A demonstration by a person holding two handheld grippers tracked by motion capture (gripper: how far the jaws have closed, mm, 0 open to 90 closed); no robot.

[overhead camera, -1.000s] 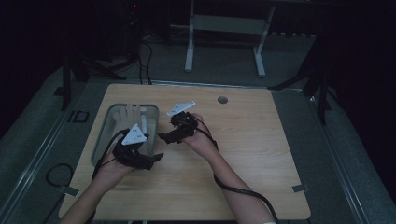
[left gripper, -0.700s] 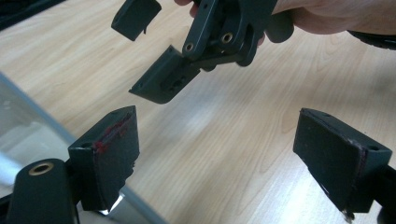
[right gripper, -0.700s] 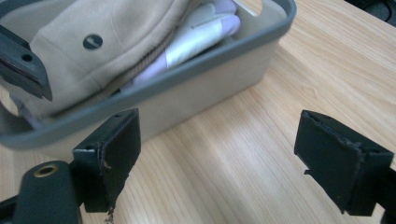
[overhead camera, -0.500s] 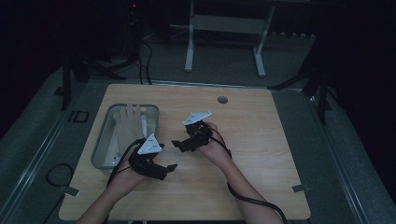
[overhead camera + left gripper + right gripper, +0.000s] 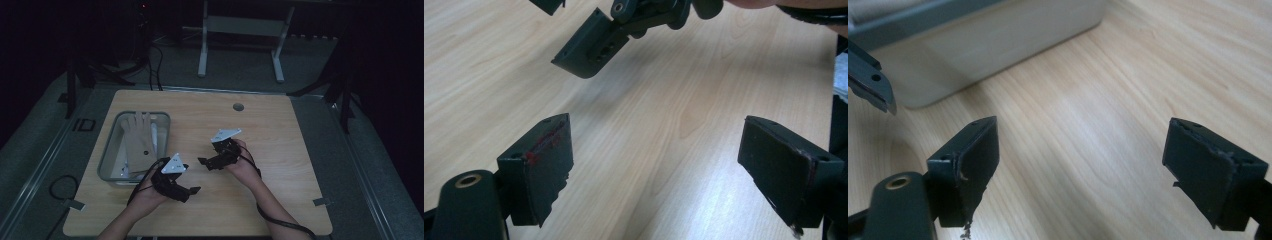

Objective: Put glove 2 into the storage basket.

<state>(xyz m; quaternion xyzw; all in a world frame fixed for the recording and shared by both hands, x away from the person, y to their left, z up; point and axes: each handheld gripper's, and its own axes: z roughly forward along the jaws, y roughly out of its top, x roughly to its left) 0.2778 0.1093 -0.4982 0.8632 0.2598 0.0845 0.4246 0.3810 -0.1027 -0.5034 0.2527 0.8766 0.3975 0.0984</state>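
Since the earlier frame, we bring both tools back from the clear rectangular tray (image 5: 110,165) holding the beige glove (image 5: 138,141). Left tool (image 5: 192,190) and right tool (image 5: 202,161) gape, empty, over the table (image 5: 280,150); nearly facing, they could collide.

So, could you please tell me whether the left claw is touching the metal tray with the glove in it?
Apart. In the high view the left claw sits over bare table, clear of the tray.
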